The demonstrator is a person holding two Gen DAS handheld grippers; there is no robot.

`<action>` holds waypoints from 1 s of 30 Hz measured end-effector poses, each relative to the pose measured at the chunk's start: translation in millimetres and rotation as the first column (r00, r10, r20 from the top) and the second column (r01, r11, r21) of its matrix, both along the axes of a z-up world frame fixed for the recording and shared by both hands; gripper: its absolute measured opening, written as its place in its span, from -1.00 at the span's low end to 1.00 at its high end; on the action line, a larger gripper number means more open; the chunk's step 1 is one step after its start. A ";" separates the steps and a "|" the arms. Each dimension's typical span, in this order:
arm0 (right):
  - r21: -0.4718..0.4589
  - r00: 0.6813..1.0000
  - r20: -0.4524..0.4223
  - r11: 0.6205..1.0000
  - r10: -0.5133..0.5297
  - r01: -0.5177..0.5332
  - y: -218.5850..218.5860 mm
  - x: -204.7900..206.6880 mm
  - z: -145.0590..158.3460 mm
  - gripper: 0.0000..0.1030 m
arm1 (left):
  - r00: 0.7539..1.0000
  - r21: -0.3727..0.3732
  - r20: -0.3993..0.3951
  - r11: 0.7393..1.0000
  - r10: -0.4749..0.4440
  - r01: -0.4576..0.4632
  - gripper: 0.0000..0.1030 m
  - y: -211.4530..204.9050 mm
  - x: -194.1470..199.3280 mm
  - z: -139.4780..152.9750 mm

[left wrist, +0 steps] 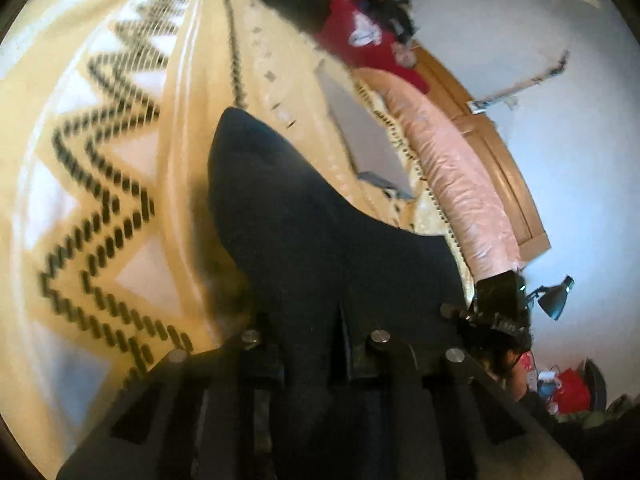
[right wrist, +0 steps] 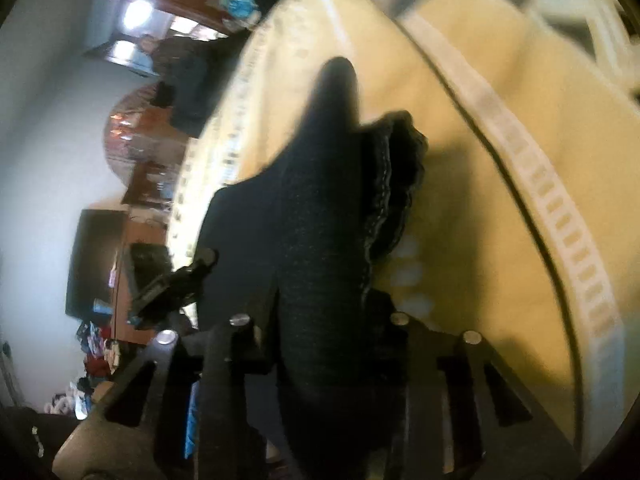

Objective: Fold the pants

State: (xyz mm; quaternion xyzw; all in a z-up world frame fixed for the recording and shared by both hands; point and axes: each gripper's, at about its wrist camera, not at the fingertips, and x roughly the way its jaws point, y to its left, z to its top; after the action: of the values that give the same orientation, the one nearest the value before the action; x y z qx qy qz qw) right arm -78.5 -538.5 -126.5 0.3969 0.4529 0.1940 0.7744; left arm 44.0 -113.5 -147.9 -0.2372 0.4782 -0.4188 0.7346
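The pants [left wrist: 304, 240], of dark navy or black fabric, are seen draped over a bed [left wrist: 188, 128] covered with a cream-yellow bedspread [right wrist: 472, 208] patterned with dark zigzag rows and pale bands. In the left wrist view, the left gripper [left wrist: 316, 344] is found at the bottom of the frame with its jaws clenched on a fold of the pants; the cloth rises out from between the 2 fingers and runs forward as a broad, pointed flap lying over the bedspread. In the right wrist view, the right gripper [right wrist: 320, 332] is likewise seen clamped onto the pants [right wrist: 328, 216], the fabric bunched between its fingers, with a stitched, gathered edge, apparently a waistband or hem, showing to the right of the held fold. The same garment is thus grasped at 2 places, 1 by each gripper. Part of the other gripper is visible at the edge of each view, near the held cloth. Beyond the bed in the left view, a pink quilted roll [left wrist: 448, 168] is laid along the bed's far edge beside a wooden frame [left wrist: 496, 148], a grey flat item [left wrist: 364, 136] rests on the bedspread, and a red garment [left wrist: 360, 36] lies further back. Both views are blurred, so finer details of the fabric cannot be told.
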 end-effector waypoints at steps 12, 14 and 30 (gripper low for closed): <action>0.096 0.989 0.059 0.985 0.135 -0.140 105.9 102.2 38.7 -0.44 | 0.983 0.098 0.054 0.979 0.174 -0.178 -0.64 121.5 94.5 62.3; 0.090 0.985 0.032 0.981 0.168 -0.170 125.5 133.4 23.2 -0.44 | 0.982 0.158 0.039 0.969 0.183 -0.187 -0.62 131.9 117.4 42.4; -0.295 0.941 0.269 0.947 0.206 -0.124 140.0 96.8 46.9 -0.14 | 0.970 0.126 0.198 0.978 0.139 -0.165 -0.07 163.9 12.5 32.1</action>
State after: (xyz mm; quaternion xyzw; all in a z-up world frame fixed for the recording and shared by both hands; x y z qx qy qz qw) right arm 18.2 -398.5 -79.6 0.2126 0.3861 0.2515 0.8616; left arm 56.5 50.4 -115.9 -0.1802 0.4156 -0.3467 0.8213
